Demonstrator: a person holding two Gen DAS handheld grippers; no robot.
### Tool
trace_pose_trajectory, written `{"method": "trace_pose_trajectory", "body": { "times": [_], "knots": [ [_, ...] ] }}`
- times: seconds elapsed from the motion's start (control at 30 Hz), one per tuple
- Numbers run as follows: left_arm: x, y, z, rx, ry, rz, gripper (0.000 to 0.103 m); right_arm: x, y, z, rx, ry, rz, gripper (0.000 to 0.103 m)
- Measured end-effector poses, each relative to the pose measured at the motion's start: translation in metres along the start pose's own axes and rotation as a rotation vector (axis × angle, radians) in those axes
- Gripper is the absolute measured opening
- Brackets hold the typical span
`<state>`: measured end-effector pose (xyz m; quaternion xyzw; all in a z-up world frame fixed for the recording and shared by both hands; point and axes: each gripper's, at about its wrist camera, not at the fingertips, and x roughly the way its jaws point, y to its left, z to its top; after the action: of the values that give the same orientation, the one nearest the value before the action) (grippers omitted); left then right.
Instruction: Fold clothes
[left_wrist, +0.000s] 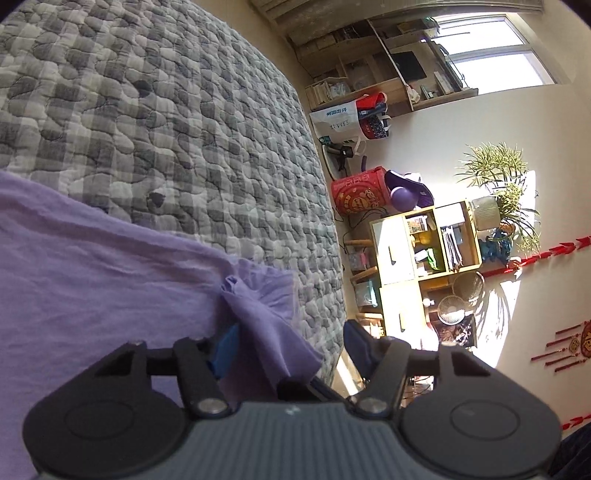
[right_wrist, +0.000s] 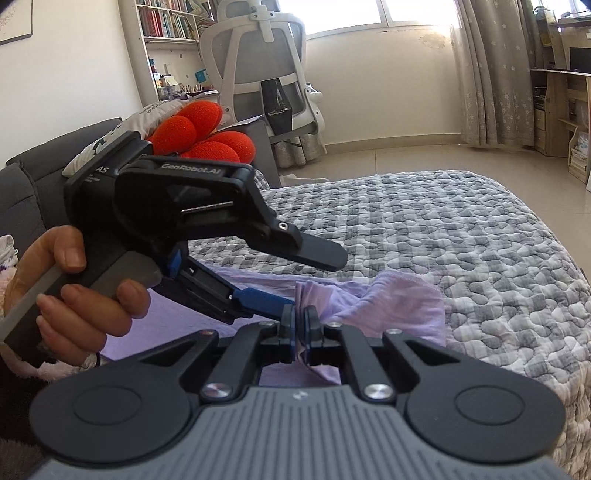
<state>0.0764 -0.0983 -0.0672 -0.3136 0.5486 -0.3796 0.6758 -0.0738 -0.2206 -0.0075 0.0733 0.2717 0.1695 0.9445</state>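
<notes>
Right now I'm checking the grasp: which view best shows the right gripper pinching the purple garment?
The right wrist view: the right gripper is shut on a bunched fold of the purple garment. The left wrist view shows only the garment, not that gripper.

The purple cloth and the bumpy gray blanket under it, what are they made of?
The purple cloth looks like thin, soft cotton-type knit, matte: it bunches into fine wrinkles where the right gripper pinches it. The gray checked blanket looks like quilted cotton with padding, since stitched lines make puffy bumps. I can't be sure of the fibres.
</notes>
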Motion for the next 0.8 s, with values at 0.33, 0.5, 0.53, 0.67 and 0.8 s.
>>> {"method": "trace_pose_trajectory", "body": {
  "times": [0.33, 0.5, 0.53, 0.67, 0.8],
  "knots": [
    [-0.018, 0.018, -0.005, -0.075, -0.028, 0.107, 0.027, 0.000, 0.018, -0.006, -0.199, 0.046, 0.091, 0.007],
    [-0.035, 0.026, -0.011, -0.085, -0.034, 0.097, 0.026, 0.004, 0.019, -0.006, -0.198, 0.065, 0.092, 0.007],
    [-0.038, 0.027, -0.012, -0.087, -0.037, 0.095, 0.025, 0.004, 0.020, -0.006, -0.199, 0.063, 0.094, 0.007],
    [-0.048, 0.030, -0.011, -0.082, -0.066, 0.096, 0.006, 0.005, 0.027, -0.007, -0.206, 0.057, 0.107, 0.007],
    [-0.059, 0.027, -0.013, -0.035, -0.100, 0.114, 0.002, 0.010, 0.036, -0.006, -0.221, 0.057, 0.124, 0.007]
  ]
}}
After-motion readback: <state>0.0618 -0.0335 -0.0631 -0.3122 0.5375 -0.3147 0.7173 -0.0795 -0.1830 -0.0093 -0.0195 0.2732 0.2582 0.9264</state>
